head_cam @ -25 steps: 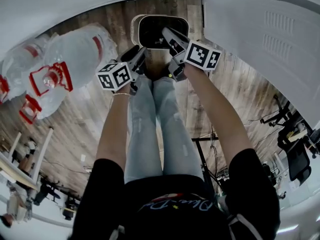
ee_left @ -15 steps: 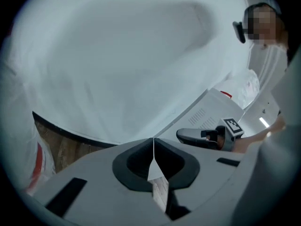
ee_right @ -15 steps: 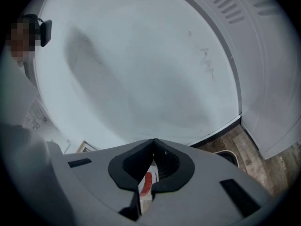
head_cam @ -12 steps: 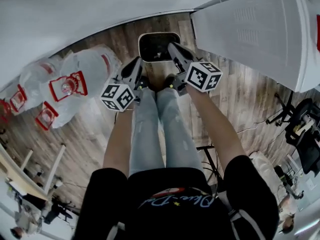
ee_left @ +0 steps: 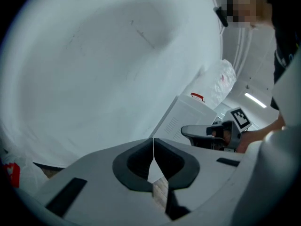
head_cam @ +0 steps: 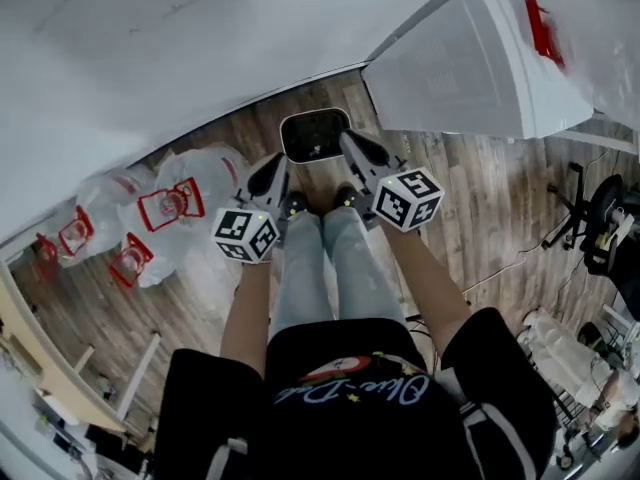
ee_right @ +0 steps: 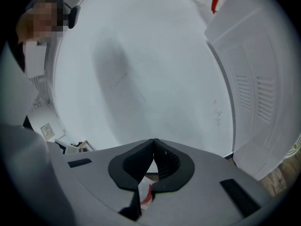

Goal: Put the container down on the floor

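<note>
The container (head_cam: 315, 135), a white-rimmed tub with a dark inside, stands on the wooden floor by the wall, just beyond the person's feet. In the head view my left gripper (head_cam: 272, 166) hangs above the floor to its near left. My right gripper (head_cam: 351, 142) is raised at its near right. Neither one touches the container. Both are shut with nothing between the jaws, as the left gripper view (ee_left: 154, 142) and the right gripper view (ee_right: 153, 144) show. The left gripper view also catches the right gripper (ee_left: 207, 133) from the side.
A large white cabinet (head_cam: 470, 78) stands to the right of the container. Clear plastic bags with red print (head_cam: 165, 213) lie on the floor to the left. The white wall (head_cam: 150, 48) runs behind. An office chair (head_cam: 610, 233) is at far right.
Both grippers have drawn up and back from the container's rim, and the container stays on the floor. The head view has risen, so everything looks smaller.
</note>
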`<move>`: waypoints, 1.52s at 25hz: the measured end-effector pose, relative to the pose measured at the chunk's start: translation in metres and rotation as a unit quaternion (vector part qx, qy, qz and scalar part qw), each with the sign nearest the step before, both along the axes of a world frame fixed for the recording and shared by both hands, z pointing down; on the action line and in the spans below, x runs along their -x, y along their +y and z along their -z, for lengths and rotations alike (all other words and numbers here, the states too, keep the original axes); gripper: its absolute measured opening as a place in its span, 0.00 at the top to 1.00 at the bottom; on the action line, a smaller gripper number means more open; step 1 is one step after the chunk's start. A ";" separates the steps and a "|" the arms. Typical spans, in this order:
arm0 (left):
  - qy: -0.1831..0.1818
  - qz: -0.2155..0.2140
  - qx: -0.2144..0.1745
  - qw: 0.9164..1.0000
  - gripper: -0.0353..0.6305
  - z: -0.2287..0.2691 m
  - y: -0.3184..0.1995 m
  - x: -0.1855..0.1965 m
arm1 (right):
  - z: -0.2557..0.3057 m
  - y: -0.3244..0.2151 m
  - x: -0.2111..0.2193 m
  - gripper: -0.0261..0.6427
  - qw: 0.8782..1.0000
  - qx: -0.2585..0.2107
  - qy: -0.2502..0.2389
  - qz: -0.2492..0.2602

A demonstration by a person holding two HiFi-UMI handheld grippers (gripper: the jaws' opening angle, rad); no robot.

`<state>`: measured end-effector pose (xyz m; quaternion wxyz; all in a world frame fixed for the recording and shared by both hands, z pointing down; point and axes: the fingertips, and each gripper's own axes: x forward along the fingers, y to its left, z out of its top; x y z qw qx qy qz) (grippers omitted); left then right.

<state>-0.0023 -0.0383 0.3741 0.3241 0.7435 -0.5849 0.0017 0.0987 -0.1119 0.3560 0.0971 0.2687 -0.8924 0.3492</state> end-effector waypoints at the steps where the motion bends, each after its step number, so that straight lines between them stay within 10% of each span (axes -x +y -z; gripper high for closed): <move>1: -0.001 -0.001 -0.004 1.000 0.94 0.013 -0.002 0.001 | 0.013 0.000 -0.002 0.96 1.000 -0.010 0.003 -0.004; 20: -0.114 -0.105 -0.122 0.980 0.94 0.224 0.016 -0.034 | 0.219 0.035 -0.019 0.96 0.986 -0.162 -0.033 -0.020; 38: -0.087 -0.141 -0.200 0.966 0.94 0.300 0.030 -0.055 | 0.297 0.059 -0.028 0.96 0.969 -0.245 -0.024 -0.018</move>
